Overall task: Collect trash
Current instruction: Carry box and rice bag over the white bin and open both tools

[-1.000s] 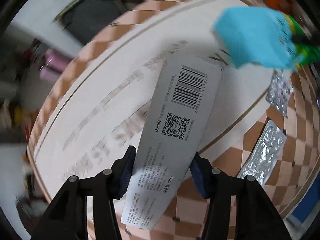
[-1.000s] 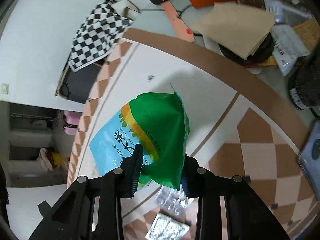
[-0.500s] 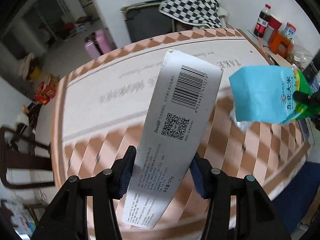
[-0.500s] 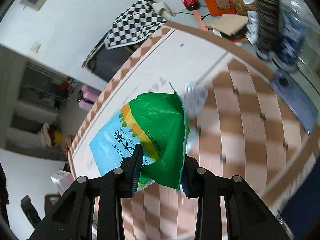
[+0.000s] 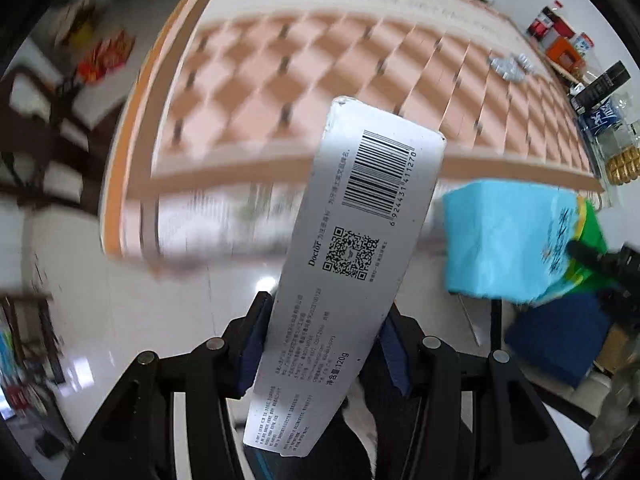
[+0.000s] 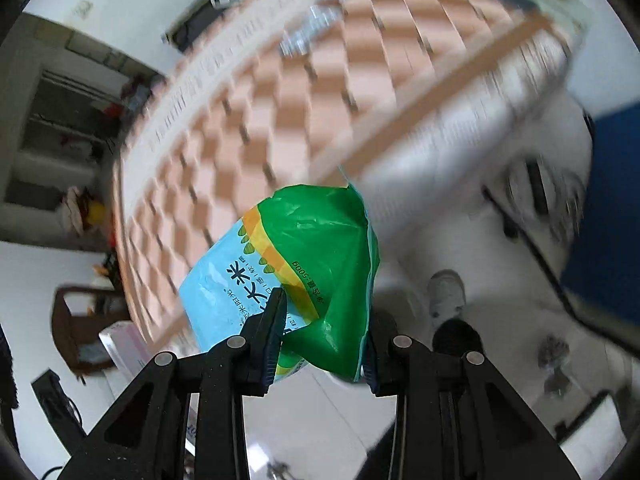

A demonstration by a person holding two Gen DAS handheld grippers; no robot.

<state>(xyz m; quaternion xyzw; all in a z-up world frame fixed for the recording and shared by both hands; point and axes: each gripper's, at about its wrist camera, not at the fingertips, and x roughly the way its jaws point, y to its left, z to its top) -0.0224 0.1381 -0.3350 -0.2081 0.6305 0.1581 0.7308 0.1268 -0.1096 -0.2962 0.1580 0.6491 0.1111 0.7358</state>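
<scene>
Two pieces of trash are in hand, one per gripper. Largest in view is the checkered table [image 5: 304, 92], filling the upper half of both frames, blurred; its near edge crosses mid-frame, and pale floor shows below it, so both items hang past the table edge.

Next in size is the rice bag [image 6: 304, 276] — blue with a green top — in the lower centre of the right wrist view, and at the right edge of the left wrist view. The right gripper [image 6: 324, 336] is closed tight on its crumpled green end, pads pinching folded film. It looks empty, so light and limp; the plastic is slick and will sag or flutter, and a pinch on bunched material (as here) should hold better than one on a single flat layer.

Smaller is the grey carton [image 5: 344, 272], a long toothpaste-style box with barcode and QR code, running from lower centre up to mid-frame. The left gripper [image 5: 320, 344] stands partly closed across its width, pads pressing both long edges near the lower third. Thin card: stiff lengthwise, light, but easily crushed if squeezed harder. Whether it is empty I cannot tell.

Smallest are the foil blister packs [image 5: 508, 64] at upper right of the table, probably more trash; blur hides detail.
</scene>
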